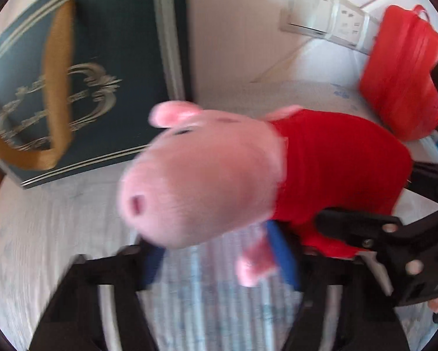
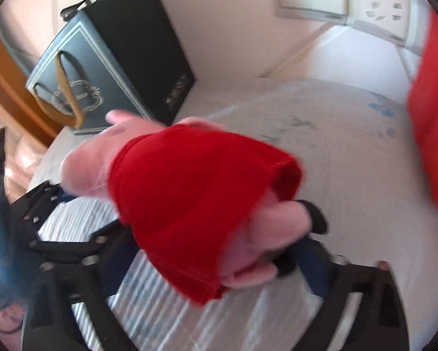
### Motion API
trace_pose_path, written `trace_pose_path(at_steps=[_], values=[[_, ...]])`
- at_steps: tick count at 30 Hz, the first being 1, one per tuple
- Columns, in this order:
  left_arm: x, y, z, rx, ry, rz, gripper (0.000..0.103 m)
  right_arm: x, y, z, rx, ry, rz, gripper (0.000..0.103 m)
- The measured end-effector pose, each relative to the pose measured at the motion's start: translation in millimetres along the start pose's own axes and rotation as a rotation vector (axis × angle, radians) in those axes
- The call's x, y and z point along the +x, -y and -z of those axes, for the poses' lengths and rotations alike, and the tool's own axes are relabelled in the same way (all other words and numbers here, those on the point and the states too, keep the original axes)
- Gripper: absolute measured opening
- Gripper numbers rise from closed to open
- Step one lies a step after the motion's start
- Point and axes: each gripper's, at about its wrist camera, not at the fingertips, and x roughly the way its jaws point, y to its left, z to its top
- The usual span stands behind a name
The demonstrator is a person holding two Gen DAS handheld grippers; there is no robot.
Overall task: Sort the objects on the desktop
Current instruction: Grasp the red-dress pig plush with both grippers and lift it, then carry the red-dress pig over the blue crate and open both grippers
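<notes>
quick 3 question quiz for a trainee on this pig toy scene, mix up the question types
1. True or false: the pig plush toy wears a blue dress.
2. Which gripper's camera sees the toy's snout? A) left gripper B) right gripper
3. Fill in: the dark gift bag has a ____-coloured ribbon handle.

Key: 1 false, the dress is red. 2 A; the right view shows the dress hem and feet. 3 gold.
</notes>
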Motion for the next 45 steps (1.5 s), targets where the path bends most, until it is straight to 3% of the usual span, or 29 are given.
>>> trace_pose_path(at_steps=[2, 7, 12, 22, 33, 39, 45], values=[[-3.3, 6.9, 0.4, 0.012, 0.011, -0.013, 0.041, -7.5, -4.4, 0.7, -0.041, 0.007, 0.009, 0.075], [-27.6, 17.3, 8.8, -0.001, 0.030, -0.004, 0.041, -27.5, -14.4, 10.5, -0.104, 0.038, 0.018, 0.070], [-81.6, 33.1, 17.9, 0.030, 0.111, -0.005, 0.041, -69.9, -20.2, 23.8, -0.131, 0.091, -0.012, 0.070], [-229.1, 95.0, 20.2, 0.098, 0.301, 0.033, 0.041, -222.7, -37.8, 54.0, -0.164, 0.255, 0.020, 0.070], [-375.4, 248.6, 35.4, 0.258, 0.482, 0.152, 0.041, -432.5, -26.4, 153.7, -0.115, 0.466, 0.182, 0.070], [-420.3, 361.1, 47.3, 0.373, 0.543, 0.269, 0.041, -534.4, 16.4, 226.4, -0.033, 0.550, 0.320, 0.070], [-433.0, 492.9, 58.7, 0.468, 0.539, 0.401, 0.041, -604.6, 80.5, 294.5, 0.065, 0.577, 0.453, 0.070]])
